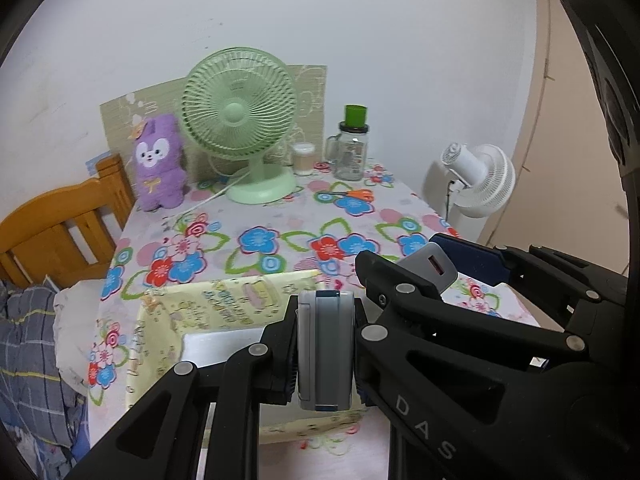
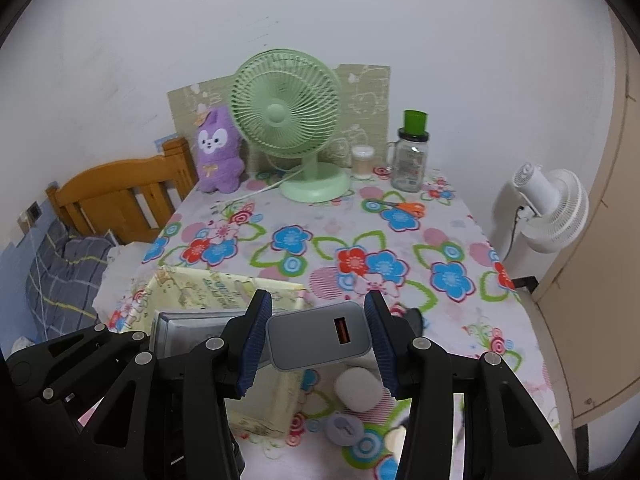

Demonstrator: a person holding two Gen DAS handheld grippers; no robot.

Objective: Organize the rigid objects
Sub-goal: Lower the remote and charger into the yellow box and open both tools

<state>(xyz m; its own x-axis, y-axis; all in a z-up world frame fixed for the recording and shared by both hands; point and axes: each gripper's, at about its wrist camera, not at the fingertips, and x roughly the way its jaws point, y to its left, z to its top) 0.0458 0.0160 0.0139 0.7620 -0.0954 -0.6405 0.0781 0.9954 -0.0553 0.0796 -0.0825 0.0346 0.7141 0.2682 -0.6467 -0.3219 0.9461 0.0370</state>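
Observation:
My left gripper (image 1: 325, 314) is shut on a grey slab-shaped device with blue trim (image 1: 326, 360), held on edge above a pale yellow printed box (image 1: 224, 300) at the table's near left. My right gripper (image 2: 317, 306) is shut on a grey charger block with an orange USB port (image 2: 318, 336), its blue ribbed pads (image 2: 252, 340) pressing both sides. The charger hangs just right of the box (image 2: 200, 284), above the flowered tablecloth (image 2: 360, 240). In the left wrist view the right gripper (image 1: 424, 258) and charger (image 1: 434, 266) show close on the right.
A white rounded case (image 2: 358, 390) and a grey round item (image 2: 344, 428) lie below the charger. At the back stand a green fan (image 2: 286, 116), purple plush (image 2: 218, 152), glass jar (image 2: 410, 160) and orange scissors (image 2: 404, 207). A wooden headboard (image 2: 120, 192) is left, a white fan (image 2: 556, 208) right.

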